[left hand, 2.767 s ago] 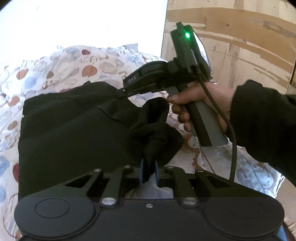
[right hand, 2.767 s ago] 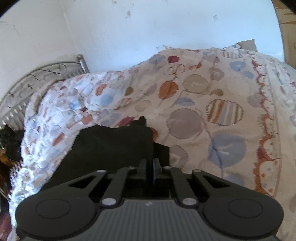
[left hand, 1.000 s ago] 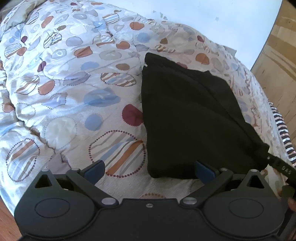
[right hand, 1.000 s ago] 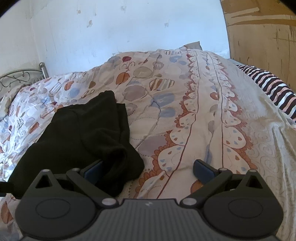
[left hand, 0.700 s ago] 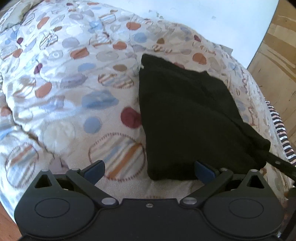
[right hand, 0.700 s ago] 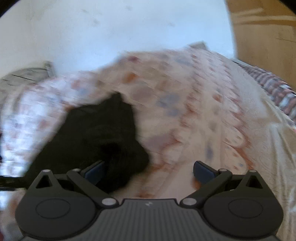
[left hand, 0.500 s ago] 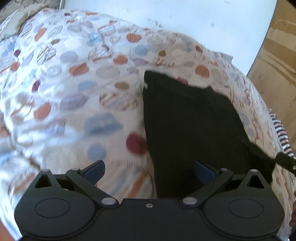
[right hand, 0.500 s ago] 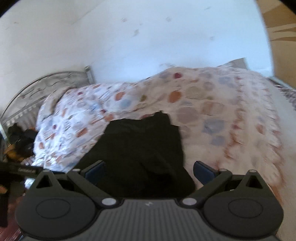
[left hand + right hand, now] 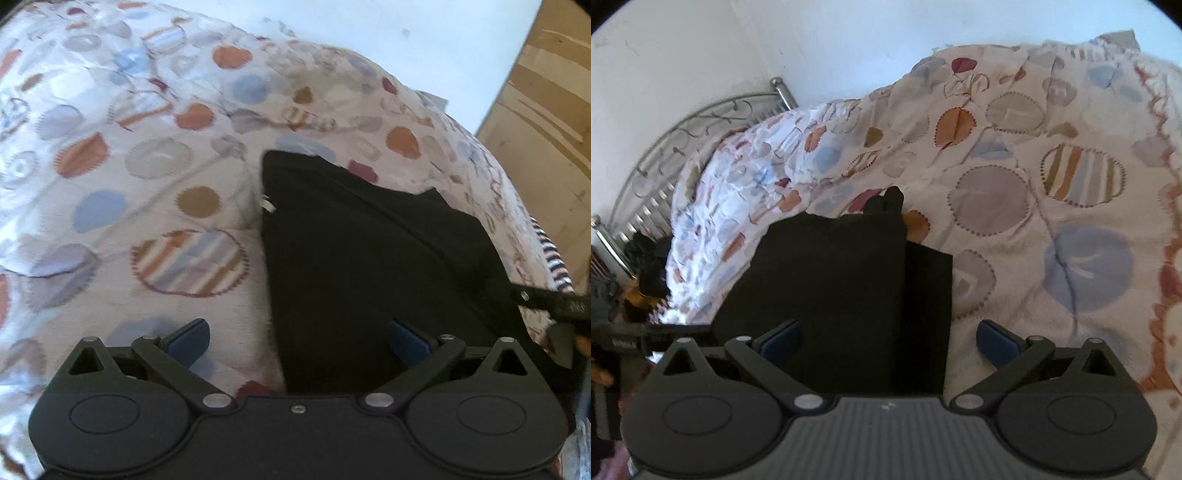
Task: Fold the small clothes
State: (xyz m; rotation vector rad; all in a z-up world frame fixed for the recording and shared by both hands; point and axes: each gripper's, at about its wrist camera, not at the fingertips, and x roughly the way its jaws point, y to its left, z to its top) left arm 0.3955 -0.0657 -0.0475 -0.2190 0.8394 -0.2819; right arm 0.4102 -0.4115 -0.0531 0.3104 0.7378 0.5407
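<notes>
On the bed: a black garment [image 9: 369, 258] lies folded flat on a quilt [image 9: 147, 166] printed with coloured circles (its near edge sits between both grippers).
Garment detail: a small white tag [image 9: 267, 206] shows at its left edge.
Left gripper [image 9: 299, 339]: fingers spread wide, holding nothing, over the garment's near left corner.
Right gripper [image 9: 888, 338]: fingers likewise apart, empty, over the garment's right edge.
Behind: a metal headboard [image 9: 683, 140] against a white wall [image 9: 812, 44].
</notes>
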